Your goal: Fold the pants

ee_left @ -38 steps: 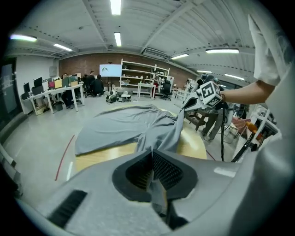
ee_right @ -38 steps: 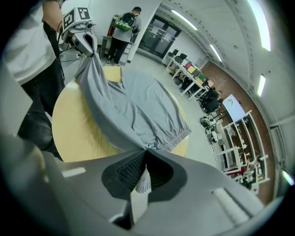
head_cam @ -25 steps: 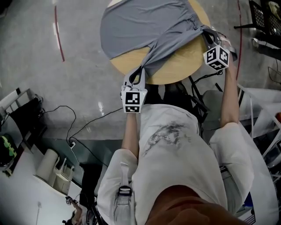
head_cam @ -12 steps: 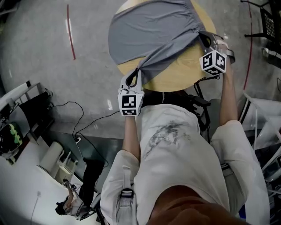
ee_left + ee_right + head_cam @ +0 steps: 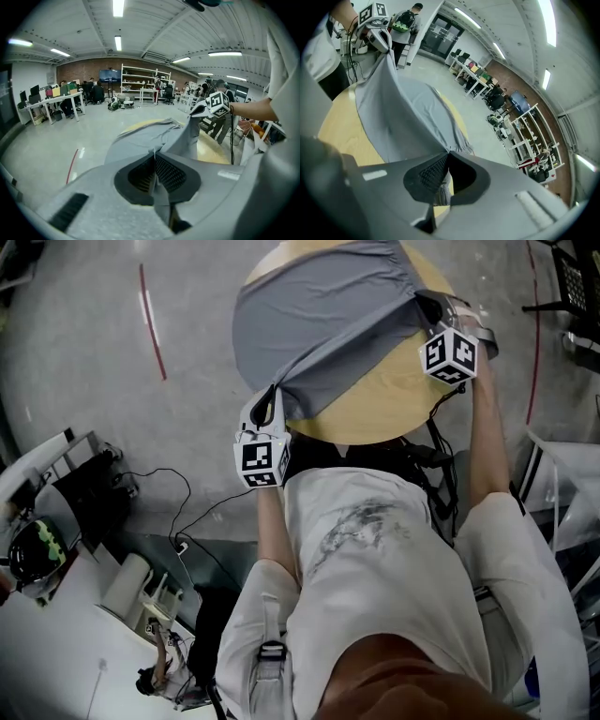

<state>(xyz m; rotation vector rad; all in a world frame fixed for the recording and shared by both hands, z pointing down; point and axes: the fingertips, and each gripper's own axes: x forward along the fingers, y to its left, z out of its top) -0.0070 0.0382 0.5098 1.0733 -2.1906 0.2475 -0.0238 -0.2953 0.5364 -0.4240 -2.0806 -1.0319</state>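
Head view: camera on top of the person (image 5: pixel 366 549), facing steeply down past the chest and arms. It's at mid-distance and takes in the round surface (image 5: pixel 394 399), the floor (image 5: pixel 84 409), the left claw (image 5: pixel 275 397) at frame left and the right claw (image 5: pixel 429 310) at frame right.

Left gripper view: sits just behind the left claw, looks along its jaws and out across the surface into the open hall. Very close and wide-angle; the claw body fills the lower frame.

Right gripper view: same setup on the right claw, aimed over the surface from the opposite side.

Each claw camera catches the other claw. All three views share the surface and the grey pants (image 5: pixel 319 315).
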